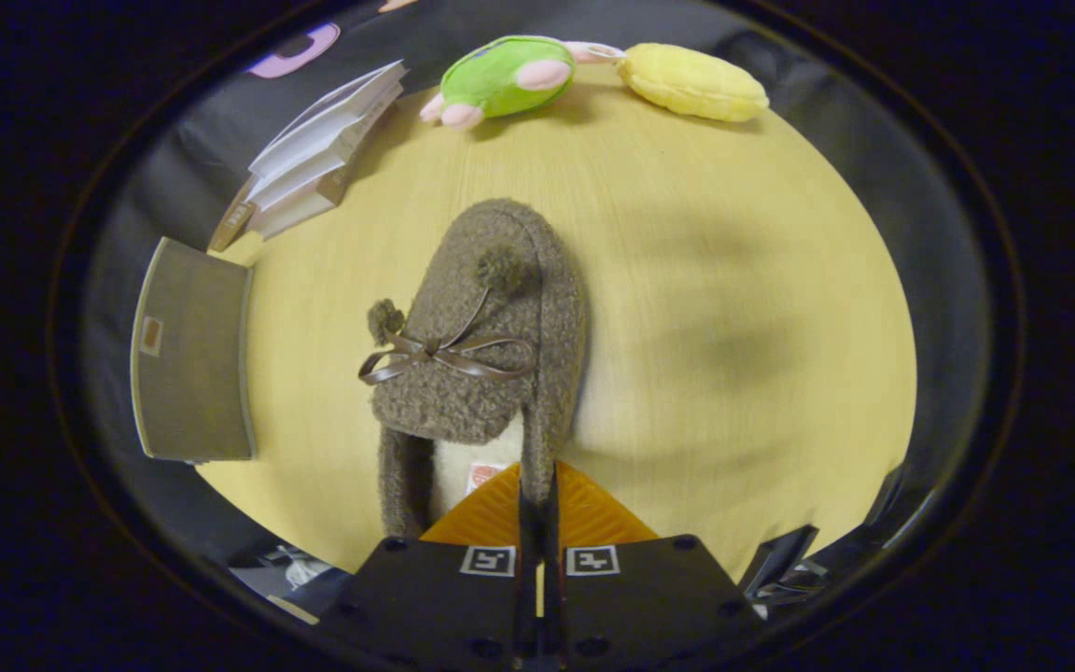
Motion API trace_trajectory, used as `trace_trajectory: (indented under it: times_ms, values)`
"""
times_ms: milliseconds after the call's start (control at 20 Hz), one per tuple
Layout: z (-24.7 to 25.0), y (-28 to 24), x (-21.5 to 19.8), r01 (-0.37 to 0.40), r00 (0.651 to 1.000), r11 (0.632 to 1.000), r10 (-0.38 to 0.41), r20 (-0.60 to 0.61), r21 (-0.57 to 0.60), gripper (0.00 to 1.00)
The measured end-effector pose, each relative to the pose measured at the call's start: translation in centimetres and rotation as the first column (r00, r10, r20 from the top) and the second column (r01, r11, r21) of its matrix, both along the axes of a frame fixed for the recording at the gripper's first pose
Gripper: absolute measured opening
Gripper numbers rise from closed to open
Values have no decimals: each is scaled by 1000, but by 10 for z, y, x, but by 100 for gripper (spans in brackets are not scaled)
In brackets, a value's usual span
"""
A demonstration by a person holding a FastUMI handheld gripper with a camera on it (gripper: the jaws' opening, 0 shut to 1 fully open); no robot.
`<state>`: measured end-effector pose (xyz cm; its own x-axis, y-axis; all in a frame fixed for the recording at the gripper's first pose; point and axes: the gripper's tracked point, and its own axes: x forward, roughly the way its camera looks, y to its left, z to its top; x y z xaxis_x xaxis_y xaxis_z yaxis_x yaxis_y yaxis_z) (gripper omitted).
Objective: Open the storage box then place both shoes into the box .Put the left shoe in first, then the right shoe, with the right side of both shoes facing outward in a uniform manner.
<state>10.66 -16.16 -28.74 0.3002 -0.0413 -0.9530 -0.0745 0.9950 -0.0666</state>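
1. The gripper (537, 485) has its fingers drawn almost together, pinching the right-hand side wall of the brown fuzzy slipper (486, 336) near the heel opening; both fingers seem to press on that wall, one inside and one outside.
2. The slipper points away from the fingers, toe toward the far end of the wooden table (743, 280); whether it rests on the table or hangs just above it cannot be told.
3. The storage box (192, 350) sits to the left of the slipper, well apart, with its grey fabric top closed as far as can be seen.
4. Progress, as a judgement: early; one shoe is gripped and nothing is boxed.
5. Left: get the box open, load both shoes.
6. Writing: small tag on the box and a label inside the slipper, both too small to read.
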Motion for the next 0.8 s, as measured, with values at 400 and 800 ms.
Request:
trace_trajectory:
  times_ms: [400, 800]
  values:
    - [20, 28, -1, -6, 997, 989, -5, 71, 150, 3]
    - [113, 104, 17, 39, 981, 926, -107, 162, 376, 3]
